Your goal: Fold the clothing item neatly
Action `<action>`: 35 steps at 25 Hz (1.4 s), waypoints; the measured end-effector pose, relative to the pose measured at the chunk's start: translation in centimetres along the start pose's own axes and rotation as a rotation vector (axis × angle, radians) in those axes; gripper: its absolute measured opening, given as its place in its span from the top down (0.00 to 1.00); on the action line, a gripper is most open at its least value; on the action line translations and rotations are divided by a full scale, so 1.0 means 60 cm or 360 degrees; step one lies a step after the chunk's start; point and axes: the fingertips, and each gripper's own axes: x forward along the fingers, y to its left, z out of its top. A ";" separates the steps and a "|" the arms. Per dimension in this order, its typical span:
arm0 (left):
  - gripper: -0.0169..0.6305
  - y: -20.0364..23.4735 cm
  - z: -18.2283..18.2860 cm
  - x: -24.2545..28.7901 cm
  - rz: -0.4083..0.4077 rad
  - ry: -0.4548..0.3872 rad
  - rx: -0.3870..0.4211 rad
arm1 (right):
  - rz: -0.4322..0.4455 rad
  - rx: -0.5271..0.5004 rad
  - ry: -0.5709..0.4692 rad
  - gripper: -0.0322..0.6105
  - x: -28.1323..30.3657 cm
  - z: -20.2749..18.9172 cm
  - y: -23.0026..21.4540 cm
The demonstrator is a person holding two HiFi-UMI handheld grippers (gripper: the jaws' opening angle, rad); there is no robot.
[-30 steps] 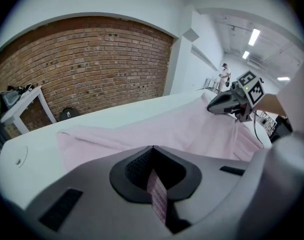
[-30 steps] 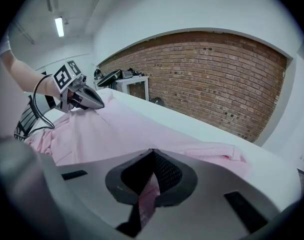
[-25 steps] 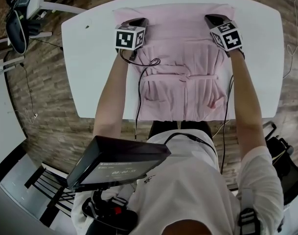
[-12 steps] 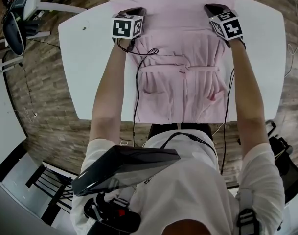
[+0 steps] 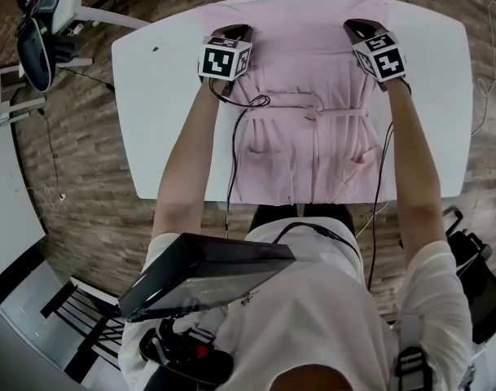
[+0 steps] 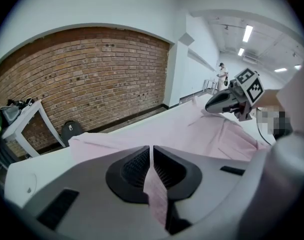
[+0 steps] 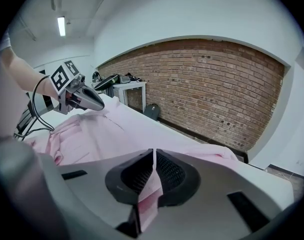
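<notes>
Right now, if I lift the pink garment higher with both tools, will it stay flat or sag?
Probably sag: the pink garment looks thin and floppy, drooping over the table's near edge. It seems light; the left tool and right tool hold it by thin pinched folds.

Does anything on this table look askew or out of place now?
Slightly: the pink pleated fabric garment is wrinkled around its waist tie, its near hem passes the white table's near edge, and a thin black cable loops across its left part.
</notes>
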 end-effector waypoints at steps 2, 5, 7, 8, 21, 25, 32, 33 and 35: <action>0.97 -0.015 0.005 -0.026 0.0006 -0.0039 0.0003 | -0.0009 0.0025 -0.0035 0.94 -0.028 0.000 0.011; 0.97 -0.041 0.012 -0.079 0.0015 -0.0126 0.0011 | 0.0001 0.0118 -0.0154 0.94 -0.079 0.012 0.039; 0.97 -0.068 0.007 -0.122 0.0005 -0.0180 0.0035 | 0.0021 0.0182 -0.0252 0.94 -0.123 0.019 0.069; 0.97 -0.084 0.002 -0.145 -0.0004 -0.0206 0.0050 | 0.0042 0.0216 -0.0305 0.94 -0.147 0.022 0.088; 0.97 -0.184 -0.042 -0.399 -0.0142 -0.0507 -0.0085 | -0.0014 0.0292 -0.0506 0.94 -0.352 0.012 0.294; 0.97 -0.217 -0.059 -0.440 -0.0180 -0.0526 -0.0047 | -0.0048 0.0296 -0.0519 0.95 -0.389 0.013 0.334; 0.97 -0.252 -0.084 -0.452 -0.0252 -0.0526 0.0007 | -0.0078 0.0256 -0.0547 0.95 -0.427 0.015 0.369; 0.97 -0.255 -0.088 -0.455 -0.0274 -0.0532 0.0004 | -0.0088 0.0250 -0.0543 0.95 -0.432 0.012 0.372; 0.97 -0.261 -0.096 -0.462 -0.0299 -0.0552 0.0011 | -0.0101 0.0243 -0.0542 0.95 -0.443 0.007 0.380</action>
